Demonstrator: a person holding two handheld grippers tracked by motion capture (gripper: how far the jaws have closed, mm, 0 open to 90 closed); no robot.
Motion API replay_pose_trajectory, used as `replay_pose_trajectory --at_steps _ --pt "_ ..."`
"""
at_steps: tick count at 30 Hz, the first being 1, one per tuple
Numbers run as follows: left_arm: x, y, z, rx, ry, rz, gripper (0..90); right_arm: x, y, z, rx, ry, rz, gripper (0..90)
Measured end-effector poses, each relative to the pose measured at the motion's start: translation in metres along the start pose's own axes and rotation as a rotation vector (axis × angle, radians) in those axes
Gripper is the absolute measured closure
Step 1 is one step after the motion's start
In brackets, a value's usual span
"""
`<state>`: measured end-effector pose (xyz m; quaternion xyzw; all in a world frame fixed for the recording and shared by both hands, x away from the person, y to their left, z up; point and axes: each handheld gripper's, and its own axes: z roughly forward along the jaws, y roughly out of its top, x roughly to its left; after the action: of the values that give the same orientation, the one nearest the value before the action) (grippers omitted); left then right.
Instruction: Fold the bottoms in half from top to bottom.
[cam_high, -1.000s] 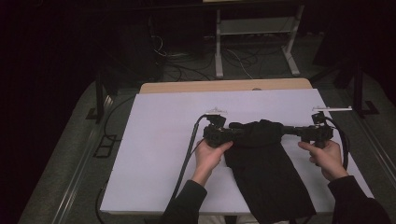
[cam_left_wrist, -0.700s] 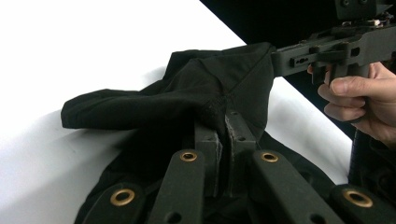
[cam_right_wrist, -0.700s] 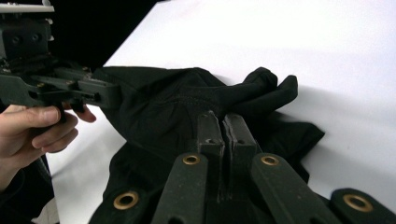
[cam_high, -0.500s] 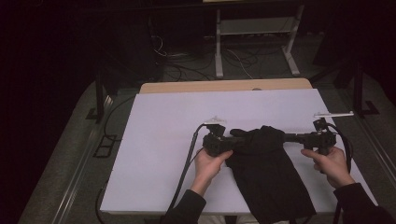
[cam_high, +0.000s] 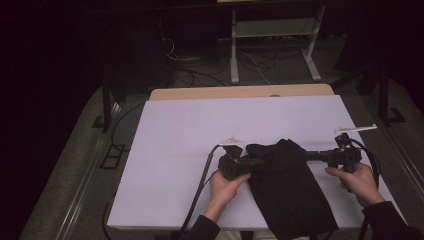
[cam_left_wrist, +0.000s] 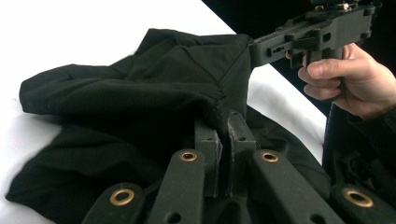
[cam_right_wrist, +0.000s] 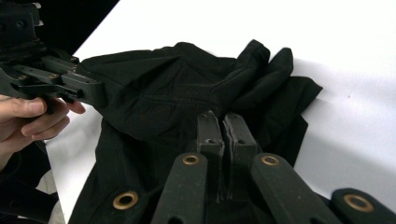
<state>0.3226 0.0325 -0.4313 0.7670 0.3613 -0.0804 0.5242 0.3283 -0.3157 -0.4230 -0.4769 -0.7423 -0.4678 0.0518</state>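
Two grippers, one dark garment between them. Black cloth (cam_high: 287, 185) lies on the white table sheet (cam_high: 190, 140), near the person's edge and right of centre; its lower part runs down past the table's near edge in the high view. Upper part bunched and folded, a rounded lump at the far side.

Left gripper (cam_high: 250, 164): held low at the cloth's left edge, pointing across toward the other. In the left gripper view (cam_left_wrist: 223, 122) its two black jaws stand pressed together with a pinch of fabric caught at the tips; cloth pulls up into a small ridge there. Clenched on the cloth.

Right gripper (cam_high: 309, 156): at the cloth's right edge, pointing inward. In the right gripper view (cam_right_wrist: 220, 120) jaws likewise squeezed close, a fold of the fabric running between the tips. Clenched on the cloth.

Left hand (cam_high: 226, 186) and right hand (cam_high: 356, 181) wrap the handles. Cables trail from both grippers toward the person. Cloth hangs slack between the two grips, not taut.
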Motion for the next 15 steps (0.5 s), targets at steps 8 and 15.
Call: replay_pose_trajectory --at_steps 8,15 --pt "0.001 -0.016 0.001 0.019 -0.018 -0.014 85.1 -0.001 -0.005 0.001 0.026 -0.007 0.003 85.2" --pt "0.001 -0.027 0.003 0.034 -0.019 -0.03 85.2 -0.001 -0.009 0.002 0.053 -0.012 0.0 85.2"
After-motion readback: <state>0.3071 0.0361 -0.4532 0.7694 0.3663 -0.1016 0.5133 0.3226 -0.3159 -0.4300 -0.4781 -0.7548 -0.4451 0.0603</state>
